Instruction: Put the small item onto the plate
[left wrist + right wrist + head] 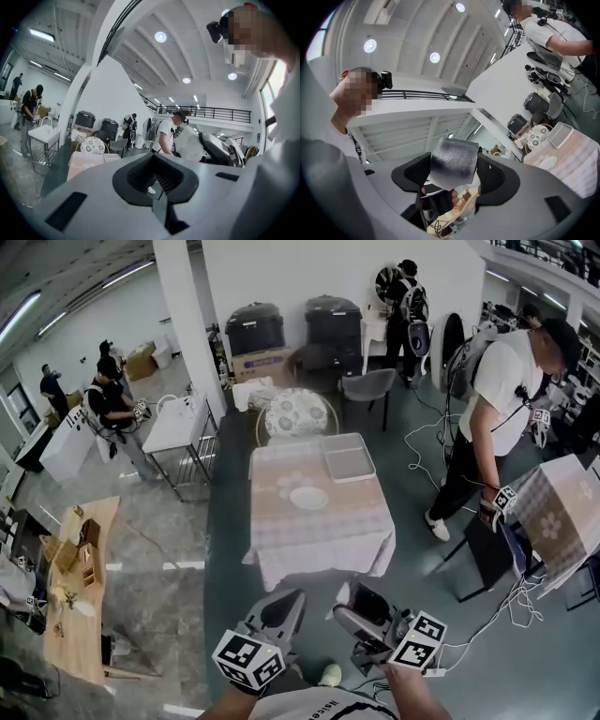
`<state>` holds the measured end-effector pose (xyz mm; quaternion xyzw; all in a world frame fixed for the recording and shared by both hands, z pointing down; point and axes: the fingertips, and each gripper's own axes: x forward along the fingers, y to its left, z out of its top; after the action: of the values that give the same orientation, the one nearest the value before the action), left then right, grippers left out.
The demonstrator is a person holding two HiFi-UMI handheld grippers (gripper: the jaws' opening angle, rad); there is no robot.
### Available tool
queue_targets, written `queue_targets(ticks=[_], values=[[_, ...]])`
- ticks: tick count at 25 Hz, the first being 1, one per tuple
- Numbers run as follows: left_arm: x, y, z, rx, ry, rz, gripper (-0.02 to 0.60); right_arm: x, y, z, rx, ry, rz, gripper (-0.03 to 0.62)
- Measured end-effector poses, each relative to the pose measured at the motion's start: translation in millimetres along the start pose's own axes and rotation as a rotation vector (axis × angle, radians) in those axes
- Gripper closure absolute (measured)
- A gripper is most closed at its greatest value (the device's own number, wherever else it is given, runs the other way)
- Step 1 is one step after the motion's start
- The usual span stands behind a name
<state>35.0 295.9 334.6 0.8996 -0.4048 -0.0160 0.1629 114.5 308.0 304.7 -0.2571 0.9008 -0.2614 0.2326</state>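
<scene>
At the centre of the table (281,540), too small to read as more than a pale oval: the plate (308,497). Short of the table's near edge, cut by the bottom border: both forearms (405,695). Left of the table in the right gripper view, lower end hidden behind the right gripper (454,177): the small item (453,157).

Grey tray (348,463) (on clothed table (281,540))

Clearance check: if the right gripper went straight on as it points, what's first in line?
The right gripper holds a silver textured block; beyond it, only the distant white ceiling beam, probably.
</scene>
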Motion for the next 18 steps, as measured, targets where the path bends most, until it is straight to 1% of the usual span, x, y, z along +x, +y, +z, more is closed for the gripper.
queue_targets(ticks=[5, 8, 13, 18], values=[[7.8, 8.8, 4.8, 0.009, -0.008, 0.016, 0.575, 5.2, -7.8, 4.0, -0.003, 0.002, 0.002, 0.272], [17.3, 17.1, 7.0, 0.011, -0.010, 0.015, 0.575, 12.0, -19.7, 6.8, -0.002, 0.005, -0.006, 0.272], [38.9, 51.5, 13.6, 0.014, -0.011, 0.006, 0.575, 42.2, -47.9, 6.6, -0.003, 0.012, -0.022, 0.272], [72.3, 89.8, 22.9, 0.028, -0.006, -0.017, 0.575, 77.3, -86.3, 12.8, -0.009, 0.027, -0.064, 0.272]])
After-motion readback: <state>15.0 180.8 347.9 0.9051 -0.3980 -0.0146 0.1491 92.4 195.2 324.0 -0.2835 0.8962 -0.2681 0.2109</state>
